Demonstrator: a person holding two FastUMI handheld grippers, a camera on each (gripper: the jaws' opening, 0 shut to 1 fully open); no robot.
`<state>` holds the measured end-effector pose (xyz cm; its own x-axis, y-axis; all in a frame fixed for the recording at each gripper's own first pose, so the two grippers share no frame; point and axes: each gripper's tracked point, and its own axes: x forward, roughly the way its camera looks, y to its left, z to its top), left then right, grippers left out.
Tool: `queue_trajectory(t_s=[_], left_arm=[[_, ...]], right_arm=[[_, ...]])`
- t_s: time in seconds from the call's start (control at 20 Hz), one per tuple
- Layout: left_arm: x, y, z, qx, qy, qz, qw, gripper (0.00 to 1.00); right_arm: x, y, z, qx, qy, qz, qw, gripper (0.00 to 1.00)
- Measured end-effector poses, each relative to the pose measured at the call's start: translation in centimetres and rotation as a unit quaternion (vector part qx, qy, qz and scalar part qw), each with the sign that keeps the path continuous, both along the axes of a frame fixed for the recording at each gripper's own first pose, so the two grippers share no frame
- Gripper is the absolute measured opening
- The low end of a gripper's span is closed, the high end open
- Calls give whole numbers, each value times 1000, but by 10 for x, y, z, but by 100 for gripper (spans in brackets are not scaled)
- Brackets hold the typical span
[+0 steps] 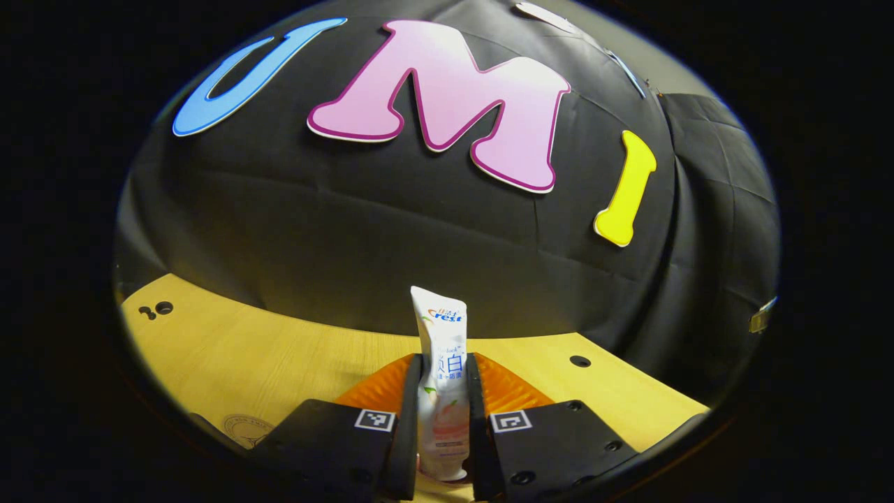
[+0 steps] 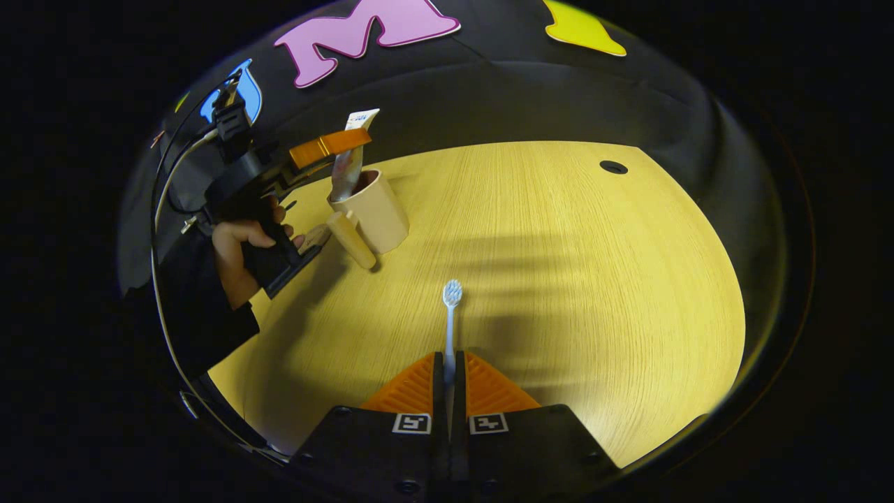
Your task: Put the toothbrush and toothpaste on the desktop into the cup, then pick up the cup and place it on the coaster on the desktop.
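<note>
My left gripper (image 1: pixel 444 363) is shut on a white toothpaste tube (image 1: pixel 440 391), which stands upright between its fingers. In the right gripper view that same left gripper (image 2: pixel 328 147) holds the toothpaste tube (image 2: pixel 348 168) with its lower end inside the mouth of a beige cup (image 2: pixel 380 209). The cup stands on the wooden desktop with its handle (image 2: pixel 351 239) toward me. My right gripper (image 2: pixel 448 360) is shut on the handle of a pale blue toothbrush (image 2: pixel 452 307). Its head points away over the table, to the right of the cup.
A person's hand (image 2: pixel 237 244) and dark sleeve hold the left gripper at the table's left side. A round pale disc with a printed mark (image 1: pixel 246 427), possibly the coaster, lies at the lower left. Small holes (image 2: pixel 613 167) dot the desktop (image 2: pixel 594 279). The black cloth wall closes the back.
</note>
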<state>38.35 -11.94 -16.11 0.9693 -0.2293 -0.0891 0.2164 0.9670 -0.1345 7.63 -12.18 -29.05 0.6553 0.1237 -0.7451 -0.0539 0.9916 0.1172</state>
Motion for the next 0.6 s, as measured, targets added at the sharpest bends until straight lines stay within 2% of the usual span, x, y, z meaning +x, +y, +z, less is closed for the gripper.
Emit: queue_trajectory(t_s=[0.05, 0.1, 0.25, 0.35, 0.45, 0.55, 0.6], left_arm=[[-1, 0, -3, 4, 3, 2, 1000, 35], [-2, 1, -6, 8, 4, 4, 1000, 41], [-7, 9, -5, 18, -5, 23, 1000, 41], [-15, 9, 3, 8, -10, 28, 1000, 63], [-29, 11, 20, 3, -23, 33, 999, 76], [-48, 18, 40, 1, -41, 43, 998, 97], [-60, 22, 49, -1, -47, 48, 998, 97]], right_arm=[[3, 0, 2, 0, -5, 1, 1000, 5], [7, 1, 5, -1, -10, 2, 1000, 5], [19, 2, 14, -6, -35, 5, 999, 5], [29, 3, 25, -7, -55, 8, 998, 5], [45, 6, 41, -8, -80, 13, 997, 5], [62, 14, 58, -8, -108, 21, 994, 5], [71, 17, 65, -6, -119, 24, 993, 5]])
